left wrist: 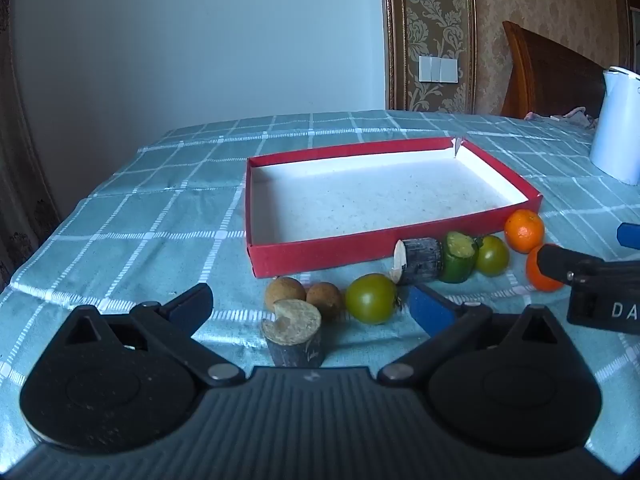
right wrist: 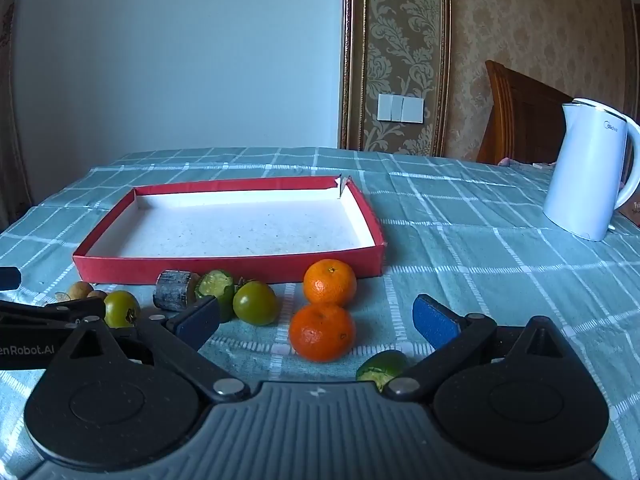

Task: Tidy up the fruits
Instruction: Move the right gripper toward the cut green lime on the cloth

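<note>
Left wrist view shows a table with a blue-green checked cloth [left wrist: 132, 216] on it. A red box [left wrist: 320, 258] with a white inside sits in the middle of the cloth, and nothing is in it. The fruits lie in a row on the cloth in front of the box. The left gripper [left wrist: 310, 306] is wide apart and holds nothing. Between its fingers sit two brown round fruits [left wrist: 285, 290], a dark cut stick piece [left wrist: 294, 330] and a green tomato [left wrist: 371, 298]. Farther right lie another dark stick piece [left wrist: 420, 260], a cut green piece [left wrist: 459, 256], a second green tomato [left wrist: 493, 255] and two oranges [left wrist: 524, 230]. In the right wrist view, the right gripper [right wrist: 316, 320] is wide apart too and holds nothing. The near orange [right wrist: 322, 332] sits between its fingers and touches the far orange [right wrist: 330, 282]. A small green fruit [right wrist: 382, 366] lies just by the right finger. A white kettle [right wrist: 592, 168] stands far off to the right. Behind the table are a pale blue wall [right wrist: 180, 60], gold flower wallpaper [right wrist: 396, 48], a light switch [right wrist: 400, 108] and a brown wooden chair [right wrist: 516, 112].
</note>
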